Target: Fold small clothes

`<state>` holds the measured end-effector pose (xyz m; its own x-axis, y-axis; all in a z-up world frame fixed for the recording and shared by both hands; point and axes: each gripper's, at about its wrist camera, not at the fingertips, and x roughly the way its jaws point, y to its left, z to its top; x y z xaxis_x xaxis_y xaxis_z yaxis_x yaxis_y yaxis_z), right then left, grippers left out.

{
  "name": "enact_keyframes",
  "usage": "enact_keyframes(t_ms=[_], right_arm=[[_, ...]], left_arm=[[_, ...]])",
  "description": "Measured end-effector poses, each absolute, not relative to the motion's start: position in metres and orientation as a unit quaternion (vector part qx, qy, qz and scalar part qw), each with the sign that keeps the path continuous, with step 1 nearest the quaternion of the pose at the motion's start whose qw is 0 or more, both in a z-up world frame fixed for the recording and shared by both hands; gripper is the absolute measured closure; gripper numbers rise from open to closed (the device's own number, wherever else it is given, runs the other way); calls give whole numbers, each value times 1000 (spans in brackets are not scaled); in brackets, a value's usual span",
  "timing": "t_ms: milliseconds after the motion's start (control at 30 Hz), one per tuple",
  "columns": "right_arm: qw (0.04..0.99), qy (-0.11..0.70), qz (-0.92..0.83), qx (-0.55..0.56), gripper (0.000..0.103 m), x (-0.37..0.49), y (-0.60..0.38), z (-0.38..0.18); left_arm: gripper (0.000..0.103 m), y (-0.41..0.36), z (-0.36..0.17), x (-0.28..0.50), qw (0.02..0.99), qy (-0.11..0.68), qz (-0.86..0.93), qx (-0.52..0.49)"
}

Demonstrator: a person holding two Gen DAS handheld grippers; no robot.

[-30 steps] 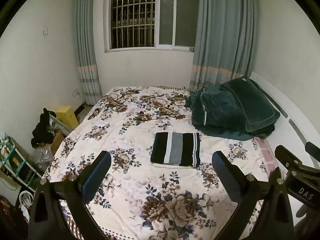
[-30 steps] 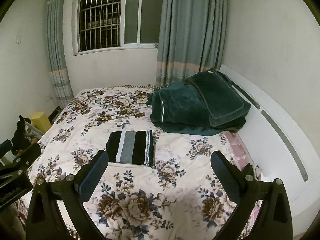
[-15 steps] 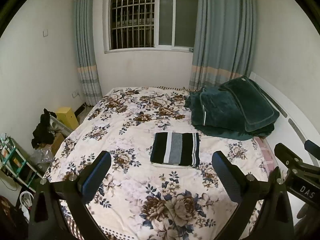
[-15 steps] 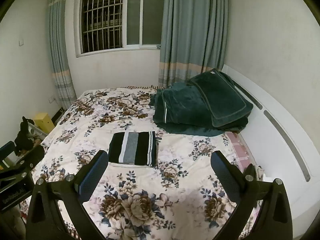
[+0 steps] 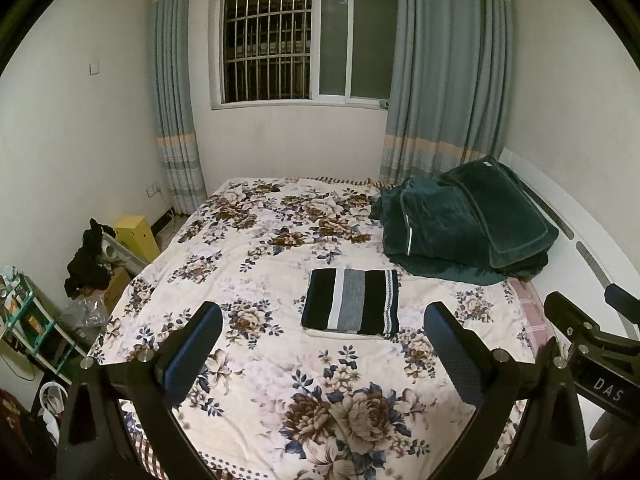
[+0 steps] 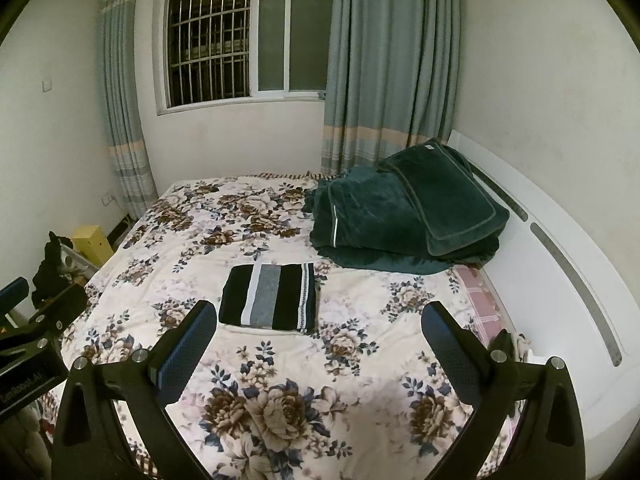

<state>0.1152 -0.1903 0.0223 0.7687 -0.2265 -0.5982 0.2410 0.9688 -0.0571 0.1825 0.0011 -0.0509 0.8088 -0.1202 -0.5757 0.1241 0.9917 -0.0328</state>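
folded striped shirt [image 5: 351,302] flat mid-bed [image 5: 256,264], green blanket [image 5: 460,232] behind it, left claw [image 5: 322,354] released, right claw [image 6: 320,350] released, both empty above bed

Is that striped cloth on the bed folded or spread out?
Folded: the black, white and grey striped cloth lies as a neat rectangle with layered edges.

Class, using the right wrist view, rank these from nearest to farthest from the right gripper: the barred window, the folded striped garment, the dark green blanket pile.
From the right gripper:
1. Folded striped garment, flat on the floral bedspread, just ahead and left of centre.
2. Dark green blanket pile, farther up the bed, to the right.
3. Barred window, on the far wall beyond the bed.
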Motion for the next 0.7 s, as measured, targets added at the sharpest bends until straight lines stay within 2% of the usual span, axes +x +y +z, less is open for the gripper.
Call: enact_keyframes(t_ms=[700], right_arm=[[941, 313, -126, 15, 0, 114, -185, 26]], left_arm=[[0, -8, -41, 177, 953, 297, -65, 4]])
